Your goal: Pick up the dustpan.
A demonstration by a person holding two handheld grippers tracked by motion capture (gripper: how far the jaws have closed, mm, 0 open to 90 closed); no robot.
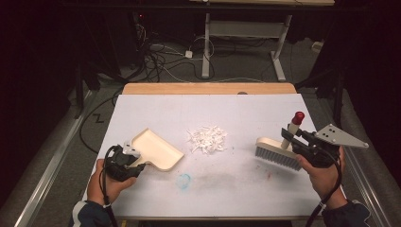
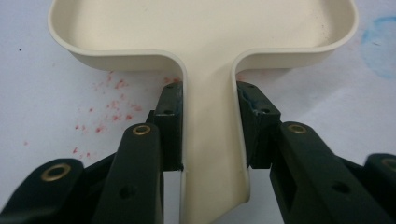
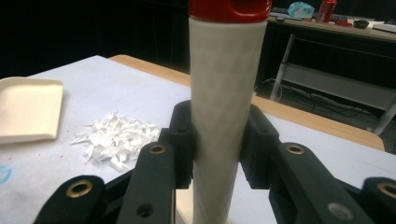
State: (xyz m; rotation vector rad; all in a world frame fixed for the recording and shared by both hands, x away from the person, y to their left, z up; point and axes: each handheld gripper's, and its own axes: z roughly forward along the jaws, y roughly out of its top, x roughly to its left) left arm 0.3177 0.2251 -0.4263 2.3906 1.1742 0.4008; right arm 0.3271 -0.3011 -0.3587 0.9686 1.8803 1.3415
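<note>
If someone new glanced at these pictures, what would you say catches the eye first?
Probably the heap of white paper scraps in the middle of the white table. On either side a tool is held ready: the left claw clamps the cream dustpan by its handle, and the right claw grips the brush by its red-capped handle.
</note>
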